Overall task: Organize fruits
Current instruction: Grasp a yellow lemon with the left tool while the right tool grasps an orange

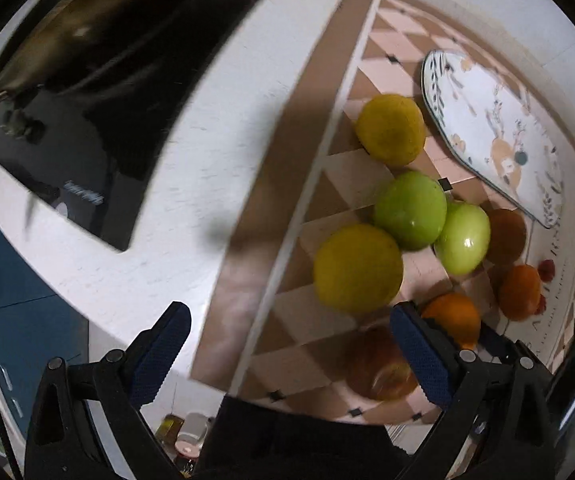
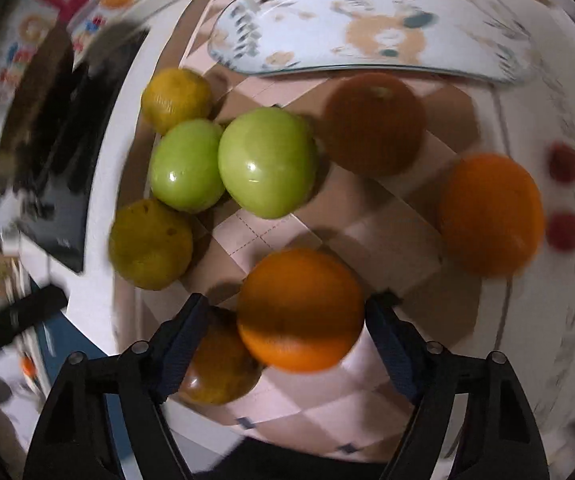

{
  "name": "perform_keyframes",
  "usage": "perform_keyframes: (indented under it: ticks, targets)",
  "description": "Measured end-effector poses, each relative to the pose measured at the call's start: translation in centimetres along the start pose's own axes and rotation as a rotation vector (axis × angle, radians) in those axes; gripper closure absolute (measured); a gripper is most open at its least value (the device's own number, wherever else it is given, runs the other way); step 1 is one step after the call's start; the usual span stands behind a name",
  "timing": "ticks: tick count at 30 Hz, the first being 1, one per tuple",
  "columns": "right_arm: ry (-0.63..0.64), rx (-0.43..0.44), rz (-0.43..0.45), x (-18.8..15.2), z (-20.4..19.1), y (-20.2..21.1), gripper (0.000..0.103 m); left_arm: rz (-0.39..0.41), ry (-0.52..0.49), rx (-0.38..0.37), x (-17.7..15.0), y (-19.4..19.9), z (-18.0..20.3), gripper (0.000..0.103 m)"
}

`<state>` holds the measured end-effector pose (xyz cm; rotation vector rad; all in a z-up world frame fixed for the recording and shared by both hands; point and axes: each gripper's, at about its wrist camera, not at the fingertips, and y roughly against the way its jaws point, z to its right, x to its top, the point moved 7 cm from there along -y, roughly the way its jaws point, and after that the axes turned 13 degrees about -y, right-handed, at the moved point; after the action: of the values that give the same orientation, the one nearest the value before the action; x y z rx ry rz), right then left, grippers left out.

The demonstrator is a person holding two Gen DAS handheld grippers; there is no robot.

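On the checked mat (image 2: 387, 216), the right gripper (image 2: 287, 320) straddled an orange (image 2: 301, 308), jaws not yet pressing. Squaring pads at its widest part would help. The left gripper (image 1: 287, 344) gaped empty, near a lemon (image 1: 357, 268).

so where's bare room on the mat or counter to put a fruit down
The patterned plate is bare. The checkered mat has an open patch between the green apples and the right-hand orange. The white counter between the mat and the black cooktop is free. It is crowded where the apples and yellow fruits cluster.
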<state>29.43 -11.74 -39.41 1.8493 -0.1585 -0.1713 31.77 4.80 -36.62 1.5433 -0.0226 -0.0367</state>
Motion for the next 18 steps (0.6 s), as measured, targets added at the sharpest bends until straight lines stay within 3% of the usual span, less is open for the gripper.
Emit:
perform_keyframes:
  ticks: [5, 8, 10, 18]
  targets:
    - [0.007, 0.045, -0.08, 0.6, 1.0, -0.9, 0.035, -0.086, -0.067, 0.002, 1.2, -3.2, 2.3, 0.003]
    - [0.021, 0.036, -0.097, 0.1, 1.3, -0.7, 0.035, -0.103, -0.091, -0.019, 1.2, -4.2, 3.3, 0.019]
    - [0.02, 0.038, -0.115, 0.1, 1.3, -0.9, 0.034, -0.097, -0.11, -0.057, 1.4, -4.5, 4.0, 0.04]
    - [-0.028, 0.046, -0.135, -0.4, 1.3, -1.5, 0.031, -0.058, -0.235, 0.023, 0.2, -4.1, 5.6, 0.043]
